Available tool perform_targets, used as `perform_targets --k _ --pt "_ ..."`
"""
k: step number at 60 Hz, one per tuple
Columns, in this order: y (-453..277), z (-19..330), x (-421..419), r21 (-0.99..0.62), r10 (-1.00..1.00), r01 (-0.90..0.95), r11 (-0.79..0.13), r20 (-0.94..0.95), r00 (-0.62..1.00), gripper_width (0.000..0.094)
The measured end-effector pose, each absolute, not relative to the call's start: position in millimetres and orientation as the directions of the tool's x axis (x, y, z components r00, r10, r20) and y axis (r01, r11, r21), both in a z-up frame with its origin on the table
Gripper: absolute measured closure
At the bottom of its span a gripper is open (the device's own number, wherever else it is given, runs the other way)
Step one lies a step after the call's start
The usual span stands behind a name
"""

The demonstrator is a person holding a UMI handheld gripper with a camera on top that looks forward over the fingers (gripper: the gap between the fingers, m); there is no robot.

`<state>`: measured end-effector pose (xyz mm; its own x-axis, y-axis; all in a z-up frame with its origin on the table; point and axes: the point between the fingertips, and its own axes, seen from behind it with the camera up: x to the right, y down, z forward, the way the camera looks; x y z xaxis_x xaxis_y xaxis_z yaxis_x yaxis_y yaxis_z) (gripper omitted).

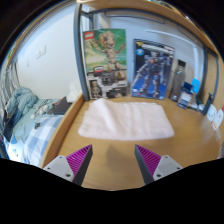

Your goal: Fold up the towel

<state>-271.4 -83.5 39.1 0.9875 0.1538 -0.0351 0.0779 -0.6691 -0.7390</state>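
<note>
A white towel (pixel 125 119) lies spread flat on a wooden table (pixel 110 158), beyond my fingers. My gripper (pixel 112 160) is open and empty, held above the table's near part, short of the towel's near edge. Its two purple pads (pixel 74 161) stand wide apart with bare wood between them.
Two poster boxes lean on the back wall beyond the table: a green one (pixel 105 61) and a blue one (pixel 152 68). Crumpled cloth and clutter (pixel 25 110) lie to the left of the table. Dark items (pixel 190 95) stand at the far right.
</note>
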Motion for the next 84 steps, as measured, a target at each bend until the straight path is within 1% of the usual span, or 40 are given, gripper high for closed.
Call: perform_targets --k 14,16,19,23,27,30,32,34,35,38,39,45,47,51,55,59,67,72,77,84 --pt "15 24 -362 -0.747 0.198 0.108 -0.657 -0.033 0.98 0.0074" --pt "27 22 -371 -0.749 0.204 0.111 -0.653 -0.032 0.978 0.0086" --pt "43 17 -383 -0.75 0.208 0.11 -0.653 -0.037 0.977 0.0129" --pt "61 9 -392 -0.748 0.204 0.104 -0.655 -0.042 0.978 0.0161" --pt "69 -5 -398 -0.733 0.206 0.113 -0.67 -0.038 0.978 0.0231" --pt "72 -16 -396 -0.721 0.212 0.14 -0.678 -0.009 0.977 0.0279" --pt "76 -16 -392 -0.732 0.216 0.168 -0.66 0.029 0.976 0.029" --pt "76 -18 -388 -0.733 0.219 0.196 -0.651 0.066 0.974 0.0374" --pt "77 -17 -388 -0.738 0.219 0.202 -0.643 0.076 0.973 0.0439" --pt "76 -17 -388 -0.747 0.21 0.199 -0.634 0.081 0.974 0.0504" --pt "76 -17 -387 -0.748 0.204 0.198 -0.634 0.085 0.975 0.0485" --pt "81 -16 -372 -0.756 0.172 0.228 -0.614 0.154 0.973 0.0881" --pt "82 -16 -372 -0.757 0.176 0.223 -0.614 0.144 0.974 0.09" --pt "80 -15 -373 -0.744 0.184 0.202 -0.637 0.108 0.977 0.0902" --pt "79 -7 -375 -0.726 0.171 0.126 -0.676 0.012 0.985 0.0902" --pt "84 20 -367 -0.732 0.132 0.027 -0.681 -0.086 0.988 0.0902" --pt "95 89 -317 -0.769 0.062 -0.103 -0.631 -0.182 0.981 0.0903" --pt "99 110 -268 -0.767 0.003 -0.161 -0.621 -0.207 0.978 0.0902" --pt "100 109 -213 -0.763 -0.061 -0.183 -0.62 -0.185 0.981 0.0903" --pt "96 73 -144 -0.744 -0.123 -0.175 -0.644 -0.126 0.984 0.0902"
